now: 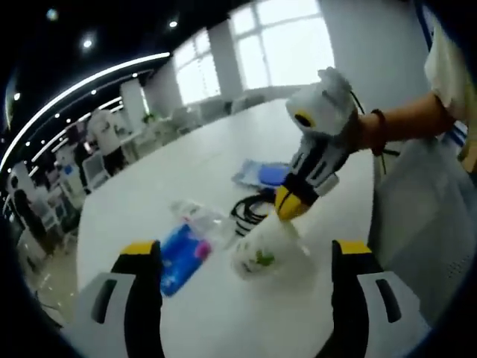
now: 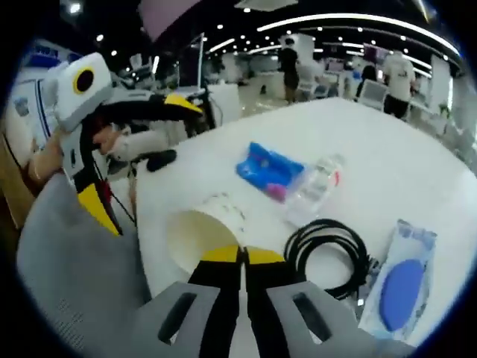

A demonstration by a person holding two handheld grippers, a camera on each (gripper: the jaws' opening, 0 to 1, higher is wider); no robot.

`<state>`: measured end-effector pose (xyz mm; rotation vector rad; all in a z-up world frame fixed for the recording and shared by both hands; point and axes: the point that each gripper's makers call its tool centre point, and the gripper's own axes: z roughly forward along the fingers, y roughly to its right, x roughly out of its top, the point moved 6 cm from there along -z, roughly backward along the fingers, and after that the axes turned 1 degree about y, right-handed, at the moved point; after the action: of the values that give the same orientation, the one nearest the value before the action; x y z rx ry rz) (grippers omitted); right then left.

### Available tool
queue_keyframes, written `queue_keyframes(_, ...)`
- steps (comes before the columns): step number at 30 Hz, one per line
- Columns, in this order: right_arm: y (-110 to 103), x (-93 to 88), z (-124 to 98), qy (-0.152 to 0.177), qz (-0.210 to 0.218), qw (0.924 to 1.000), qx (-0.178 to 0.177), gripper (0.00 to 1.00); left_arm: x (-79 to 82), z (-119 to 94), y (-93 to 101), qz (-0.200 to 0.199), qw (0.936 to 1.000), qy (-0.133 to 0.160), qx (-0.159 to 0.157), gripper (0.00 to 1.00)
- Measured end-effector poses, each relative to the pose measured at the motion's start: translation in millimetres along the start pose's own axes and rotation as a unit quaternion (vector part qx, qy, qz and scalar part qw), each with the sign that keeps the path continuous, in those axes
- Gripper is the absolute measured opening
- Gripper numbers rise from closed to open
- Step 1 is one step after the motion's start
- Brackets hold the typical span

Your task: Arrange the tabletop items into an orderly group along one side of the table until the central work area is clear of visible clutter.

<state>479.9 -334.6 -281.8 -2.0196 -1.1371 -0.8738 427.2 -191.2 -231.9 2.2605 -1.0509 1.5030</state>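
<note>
A white paper cup (image 1: 262, 253) with a green print lies on its side on the white table (image 1: 209, 156). My right gripper (image 1: 291, 205) comes in from the right, its yellow tips pinched on the cup's rim. In the right gripper view the jaws (image 2: 241, 257) are shut on the rim of the cup (image 2: 197, 235), whose mouth faces the camera. My left gripper (image 1: 246, 261) stands open, one jaw on either side of the cup without touching it. It also shows wide open at the left in the right gripper view (image 2: 138, 149).
Beyond the cup lie a blue packet (image 1: 181, 257), a clear plastic bottle (image 1: 203, 218), a coiled black cable (image 2: 328, 253) and a blue pad in a clear wrapper (image 2: 402, 287). A small black object (image 2: 160, 159) sits near the table's edge. Grey fabric (image 2: 74, 261) hangs by that edge.
</note>
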Motion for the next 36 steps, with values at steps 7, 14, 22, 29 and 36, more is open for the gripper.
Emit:
queue_keyframes(7,-9,9.7,-17,0.023,0.117,0.9923,0.033,0.01,3.3,2,1.3,0.035,0.9990,0.021,-0.018,0.85)
queue_keyframes(14,-13,5.3,-23,0.002,0.173,0.9842,0.038,0.01,4.3,4,1.7,0.083,0.9961,0.021,-0.024,0.79)
queue_keyframes(22,-17,0.7,-25,-0.012,0.207,0.9778,0.028,0.01,6.3,7,11.6,0.135,0.9898,0.023,-0.040,0.73)
queue_keyframes(29,-23,1.3,-26,-0.016,0.234,0.9713,0.040,0.01,4.1,10,19.2,0.168,0.9841,0.021,-0.053,0.65)
queue_keyframes(36,-28,0.0,-26,-0.026,0.261,0.9638,0.047,0.01,3.2,11,24.7,0.199,0.9780,0.010,-0.064,0.59)
